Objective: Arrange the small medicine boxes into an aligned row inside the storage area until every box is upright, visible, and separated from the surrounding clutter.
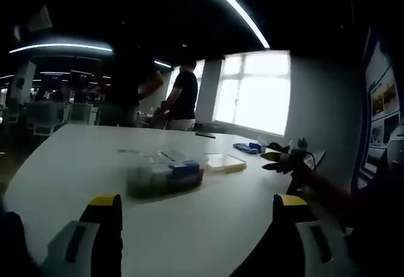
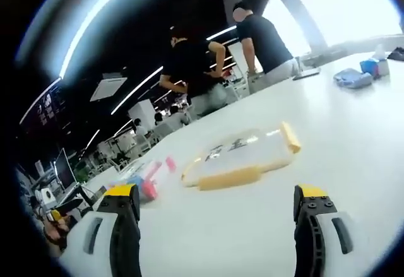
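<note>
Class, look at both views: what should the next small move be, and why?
Probably bring the left tool forward toward the clear storage container holding the small boxes. Both tools stand open and hold nothing, the right tool included. The container sits apart from them on the white table, and its lid already lies off to one side, so the boxes look reachable from above.

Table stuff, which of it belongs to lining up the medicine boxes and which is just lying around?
For the job:
clear storage box
small medicine boxes inside it
both grippers, left and right, jaws open and empty

Just lying about:
clear lid with yellow clips
blue items near the window
</note>
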Tool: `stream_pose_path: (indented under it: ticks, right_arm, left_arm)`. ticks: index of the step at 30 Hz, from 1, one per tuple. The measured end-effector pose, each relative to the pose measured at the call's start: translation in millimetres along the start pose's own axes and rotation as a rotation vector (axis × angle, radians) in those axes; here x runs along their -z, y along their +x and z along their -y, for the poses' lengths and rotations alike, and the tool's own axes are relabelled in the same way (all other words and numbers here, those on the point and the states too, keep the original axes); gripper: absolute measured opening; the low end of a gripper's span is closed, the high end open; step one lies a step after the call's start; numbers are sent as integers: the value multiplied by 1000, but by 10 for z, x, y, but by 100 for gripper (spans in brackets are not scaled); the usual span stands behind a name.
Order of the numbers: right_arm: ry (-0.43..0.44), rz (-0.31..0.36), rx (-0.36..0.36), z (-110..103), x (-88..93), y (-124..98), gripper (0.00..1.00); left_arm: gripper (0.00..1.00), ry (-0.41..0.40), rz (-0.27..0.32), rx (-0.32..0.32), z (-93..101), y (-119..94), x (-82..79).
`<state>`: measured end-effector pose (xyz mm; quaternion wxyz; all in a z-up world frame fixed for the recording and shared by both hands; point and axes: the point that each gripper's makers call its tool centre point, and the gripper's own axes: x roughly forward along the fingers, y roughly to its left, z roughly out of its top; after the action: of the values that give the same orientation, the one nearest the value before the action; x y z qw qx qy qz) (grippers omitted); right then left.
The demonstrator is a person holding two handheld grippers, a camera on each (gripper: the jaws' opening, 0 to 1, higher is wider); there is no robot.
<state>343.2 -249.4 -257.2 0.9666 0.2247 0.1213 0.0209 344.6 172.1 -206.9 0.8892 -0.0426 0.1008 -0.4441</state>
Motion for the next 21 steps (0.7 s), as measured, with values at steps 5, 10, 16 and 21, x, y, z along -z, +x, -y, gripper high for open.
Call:
stream_pose_path:
  ticks: [5, 10, 16, 21]
  right_arm:
    - [-14, -20, 3, 38, 49, 107, 100]
    - [-36, -25, 15, 122, 29, 212, 100]
    - [-14, -14, 29, 339, -66, 374, 100]
    - [65, 74, 3, 412, -252, 515, 100]
  left_arm:
    - [99, 0, -5, 8, 29, 22, 15]
    - [99, -2, -9, 16, 66, 32, 33]
    - [99, -5, -10, 22, 85, 56, 42]
    - [99, -2, -10, 28, 120, 84, 33]
